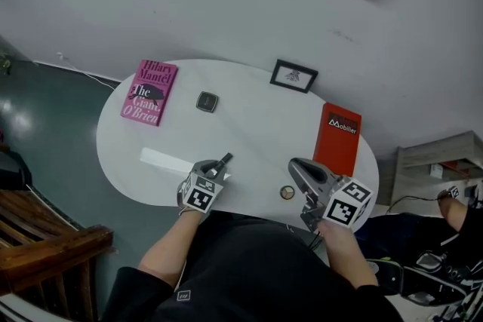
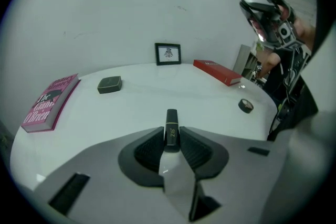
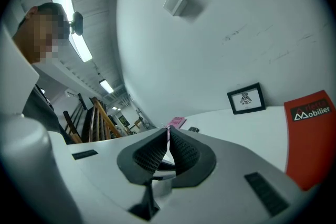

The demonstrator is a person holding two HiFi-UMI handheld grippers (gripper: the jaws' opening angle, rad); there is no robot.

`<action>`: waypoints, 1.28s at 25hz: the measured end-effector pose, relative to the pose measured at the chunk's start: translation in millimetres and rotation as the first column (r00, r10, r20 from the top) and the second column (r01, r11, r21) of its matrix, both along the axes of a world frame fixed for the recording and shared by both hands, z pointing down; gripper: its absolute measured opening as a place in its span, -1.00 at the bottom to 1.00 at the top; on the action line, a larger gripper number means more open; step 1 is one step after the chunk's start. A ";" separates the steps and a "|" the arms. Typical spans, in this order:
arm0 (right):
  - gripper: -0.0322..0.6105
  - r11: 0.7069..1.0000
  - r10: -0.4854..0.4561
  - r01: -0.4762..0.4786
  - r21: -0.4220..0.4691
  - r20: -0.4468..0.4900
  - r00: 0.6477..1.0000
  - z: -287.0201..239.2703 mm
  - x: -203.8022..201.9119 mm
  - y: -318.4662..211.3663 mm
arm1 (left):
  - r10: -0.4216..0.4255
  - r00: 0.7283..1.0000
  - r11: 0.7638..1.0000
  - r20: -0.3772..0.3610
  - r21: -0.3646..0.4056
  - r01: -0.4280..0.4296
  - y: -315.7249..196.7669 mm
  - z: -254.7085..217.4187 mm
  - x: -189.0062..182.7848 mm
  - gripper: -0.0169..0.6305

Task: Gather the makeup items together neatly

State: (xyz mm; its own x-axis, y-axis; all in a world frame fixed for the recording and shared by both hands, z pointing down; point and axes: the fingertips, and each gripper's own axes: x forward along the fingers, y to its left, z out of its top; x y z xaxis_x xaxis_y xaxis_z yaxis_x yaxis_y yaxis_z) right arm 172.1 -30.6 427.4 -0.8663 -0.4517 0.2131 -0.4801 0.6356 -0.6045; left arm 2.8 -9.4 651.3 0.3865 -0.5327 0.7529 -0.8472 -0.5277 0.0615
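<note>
Clamping logged, head view: lipstick (image 1: 225,160) held in left tongs (image 1: 216,168) over worktop (image 1: 249,132), left of red book (image 1: 337,138) | left gripper view: pads (image 2: 151,148) pressed on lipstick | right gripper view: right tongs (image 3: 168,136) fully closed, nothing held.

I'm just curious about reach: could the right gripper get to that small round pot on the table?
Probably yes. The round pot lies on bare tabletop close beside the right gripper, nothing between them; its shut jaws would need opening first.
</note>
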 end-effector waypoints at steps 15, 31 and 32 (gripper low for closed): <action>-0.79 0.999 0.045 -0.045 0.006 -0.038 0.998 -1.0 -76.7 0.7 | 0.000 0.984 0.996 -0.177 0.089 0.016 -62.3 -47.8 -32.0 -0.66; -0.78 0.988 0.147 -0.150 -0.045 -0.063 0.987 9.4 -59.8 -15.6 | 0.055 0.994 0.993 -0.097 0.113 -0.044 -94.7 -32.7 -42.0 -0.87; -0.79 0.988 0.144 -0.147 -0.045 -0.061 0.988 9.4 -58.9 -18.8 | 0.049 0.996 0.993 -0.077 0.114 -0.040 -93.3 -29.3 -45.7 -0.71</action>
